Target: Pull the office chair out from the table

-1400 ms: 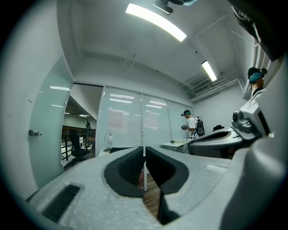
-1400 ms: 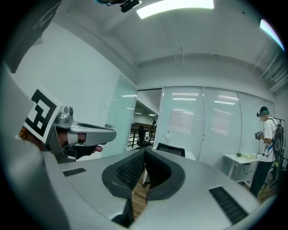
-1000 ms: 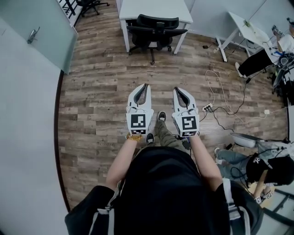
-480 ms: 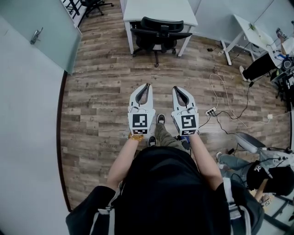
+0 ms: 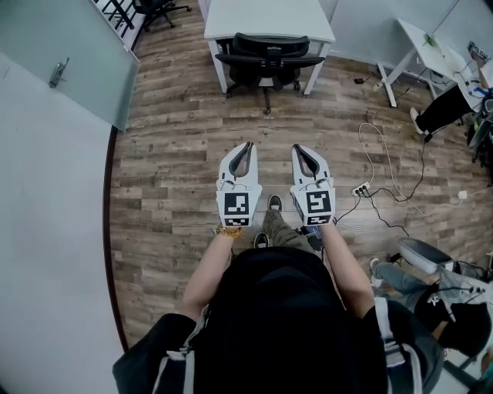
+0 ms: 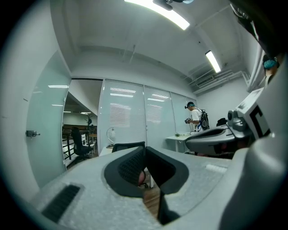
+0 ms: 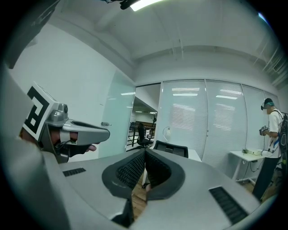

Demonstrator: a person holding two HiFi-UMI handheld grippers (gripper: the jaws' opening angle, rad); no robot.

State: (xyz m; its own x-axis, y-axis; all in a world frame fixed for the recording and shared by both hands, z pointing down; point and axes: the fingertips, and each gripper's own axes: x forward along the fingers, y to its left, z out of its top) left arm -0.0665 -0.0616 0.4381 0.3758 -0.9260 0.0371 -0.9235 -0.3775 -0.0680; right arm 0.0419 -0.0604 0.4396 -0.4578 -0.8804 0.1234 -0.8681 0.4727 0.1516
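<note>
In the head view the chair [image 5: 269, 58] is standing near the top of the frame, pushed up to the near edge of the table [image 5: 268, 15]. Its black backrest is hiding how far the seat is reaching under the top, and only the stem and part of the base are showing below. The left gripper [image 5: 246, 144] and the right gripper [image 5: 295, 146] are pointing side by side toward it, well apart from it over the floor [image 5: 177, 154]. Each is closing tip to tip on nothing. The holder's torso is covering the lower middle of the frame. A cable [image 5: 377, 154] is trailing to a strip [image 5: 360, 188] at the right, and the lower right corner is cutting off a seated person [image 5: 451, 308]. In the left gripper view the jaws are meeting at their tips, empty, and the grey body is filling the lower frame. Of the chair [image 6: 128, 145] only the backrest's top edge is rising above it, and the table behind is hard to make out. The right gripper [image 6: 216, 139] is showing at the right, and a standing person [image 6: 194, 117] is appearing small and far off. In the right gripper view the jaws are likewise pressing together with nothing between them. The chair's backrest [image 7: 171, 148] is peeking just over them, its lower part hidden. The left gripper [image 7: 76, 132] is reaching in at the left, and the frame edge is cutting the standing person [image 7: 270, 121] at the right.
</note>
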